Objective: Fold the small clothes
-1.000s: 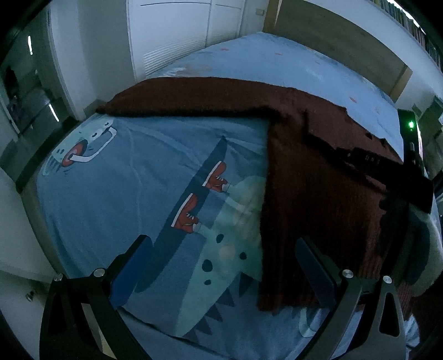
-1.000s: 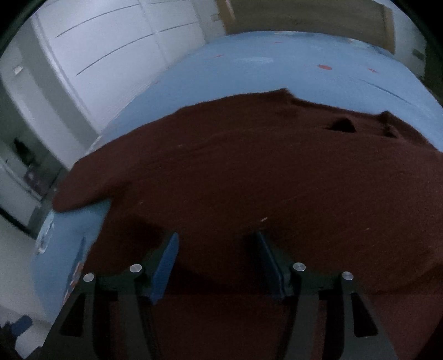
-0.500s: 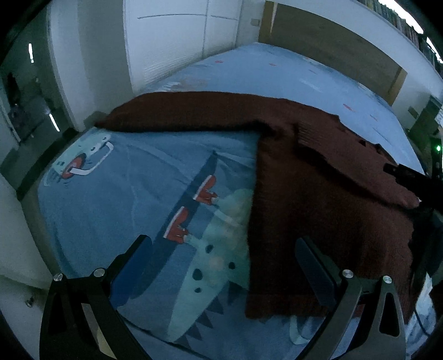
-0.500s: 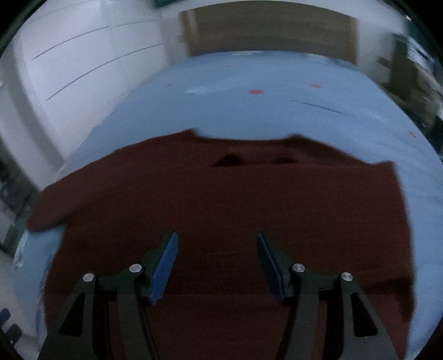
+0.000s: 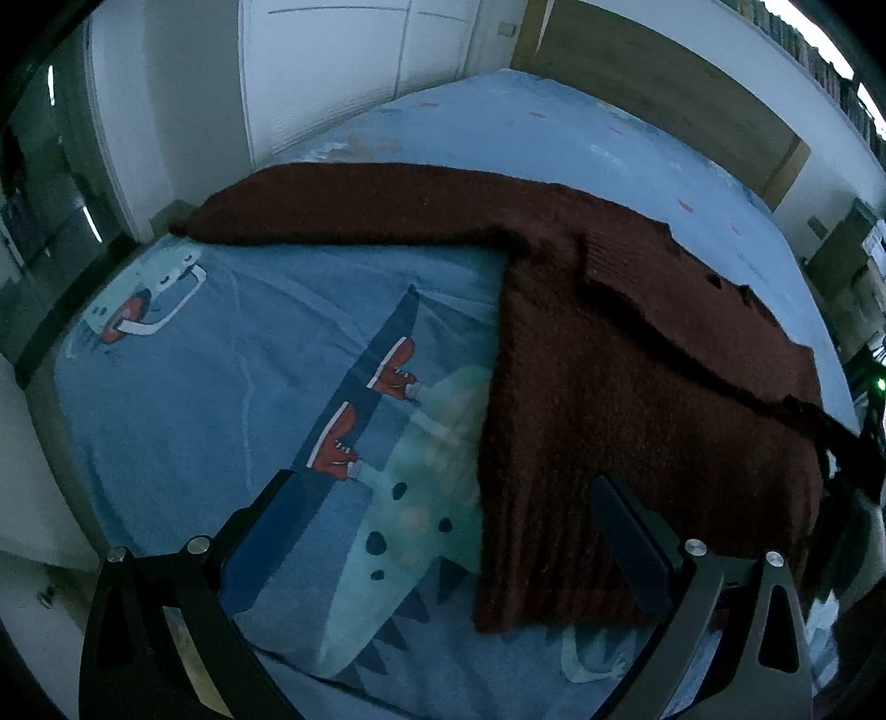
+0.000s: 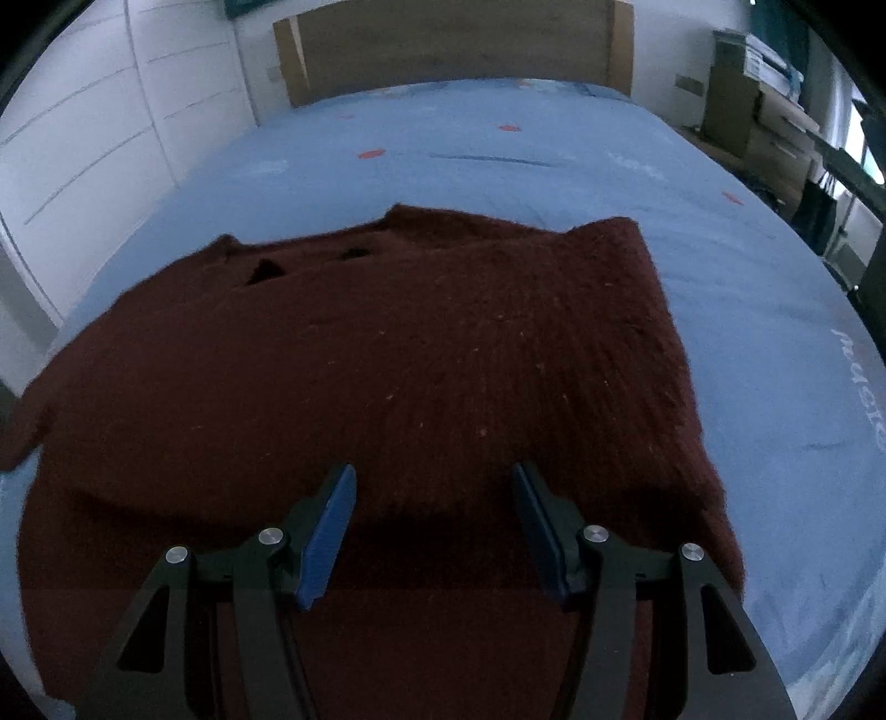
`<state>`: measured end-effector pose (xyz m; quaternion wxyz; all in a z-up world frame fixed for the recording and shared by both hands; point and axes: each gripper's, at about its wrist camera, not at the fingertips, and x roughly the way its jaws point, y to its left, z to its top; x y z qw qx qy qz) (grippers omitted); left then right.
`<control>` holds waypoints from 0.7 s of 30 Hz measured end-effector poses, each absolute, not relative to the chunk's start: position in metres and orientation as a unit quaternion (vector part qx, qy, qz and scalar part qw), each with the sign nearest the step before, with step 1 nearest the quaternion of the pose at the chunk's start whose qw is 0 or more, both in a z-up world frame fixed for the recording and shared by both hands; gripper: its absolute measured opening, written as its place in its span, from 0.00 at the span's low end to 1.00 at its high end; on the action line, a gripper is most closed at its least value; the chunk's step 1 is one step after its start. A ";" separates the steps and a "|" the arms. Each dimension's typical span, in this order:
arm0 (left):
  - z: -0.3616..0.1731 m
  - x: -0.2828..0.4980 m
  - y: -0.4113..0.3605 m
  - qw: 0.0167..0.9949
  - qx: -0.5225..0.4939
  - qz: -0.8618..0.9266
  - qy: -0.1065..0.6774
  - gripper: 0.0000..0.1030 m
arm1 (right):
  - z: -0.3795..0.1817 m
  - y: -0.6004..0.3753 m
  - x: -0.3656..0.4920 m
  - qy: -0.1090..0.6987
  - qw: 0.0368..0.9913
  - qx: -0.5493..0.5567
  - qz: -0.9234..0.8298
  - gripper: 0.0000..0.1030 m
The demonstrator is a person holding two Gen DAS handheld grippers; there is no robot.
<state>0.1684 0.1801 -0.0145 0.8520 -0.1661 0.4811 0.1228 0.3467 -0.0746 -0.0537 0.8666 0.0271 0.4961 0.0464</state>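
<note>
Dark maroon knitted sweater (image 6: 387,376) lies flat on the blue bedsheet (image 6: 747,310) — soft, floppy, thick. My left gripper (image 5: 443,531) and right gripper (image 6: 432,520) gape empty; I'd pinch the outstretched sleeve (image 5: 343,205).

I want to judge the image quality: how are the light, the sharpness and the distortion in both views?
Left wrist view: dim, bluish light, strong fisheye bending, black corners; the brown sweater and the cartoon bedsheet look slightly soft. Right wrist view: equally dim, the sweater's knit ribs are readable, the wooden headboard curves near the frame edge.
</note>
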 end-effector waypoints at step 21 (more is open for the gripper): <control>-0.027 0.222 0.254 0.834 -0.239 0.151 0.474 0.98 | -0.027 -0.080 0.250 0.485 0.868 0.048 0.090 0.58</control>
